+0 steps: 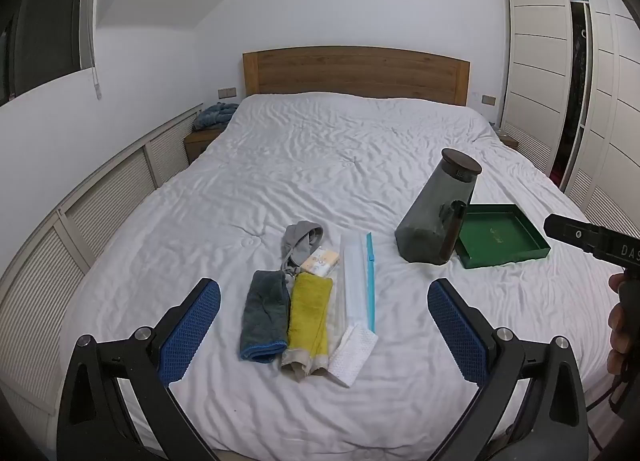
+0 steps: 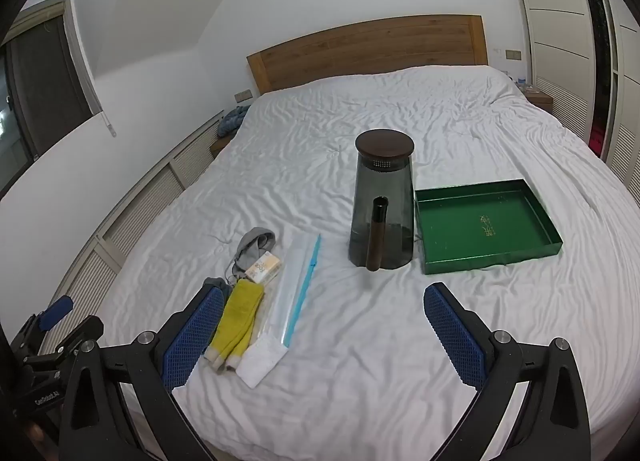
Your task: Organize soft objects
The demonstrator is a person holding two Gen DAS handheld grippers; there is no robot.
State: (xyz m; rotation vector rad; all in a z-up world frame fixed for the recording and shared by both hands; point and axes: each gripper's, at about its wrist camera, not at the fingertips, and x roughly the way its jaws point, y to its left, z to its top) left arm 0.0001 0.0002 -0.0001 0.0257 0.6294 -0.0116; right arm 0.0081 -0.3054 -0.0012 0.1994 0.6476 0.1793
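**Ana:** White, wrinkled bedding covers the bed nearly from edge to edge. What sits closest to the cameras?

**Ben:** Both tongs, above the near end of the bed and angled down at it. The left gripper has its blue pads spread wide apart with nothing between them but the cloths lying below on the sheet. The right gripper stands just as wide and grips nothing.

**Ana:** And the soft things?

**Ben:** They lie in a row on the near left part of the bed: a grey cloth with a blue hem, a yellow cloth touching its right side, then a white textured cloth at the near end of a clear zip bag with a blue seal strip. Just behind the cloths lie a small tissue pack and a grey sock (bunched up, its shape is hard to read).

**Ana:** Further back?

**Ben:** To the right, well apart from the cloths, a smoky grey pitcher with a dark lid stands on the sheet, and a shallow green tray lies just beside it on its right. At the far end are the wooden headboard and a white wall.
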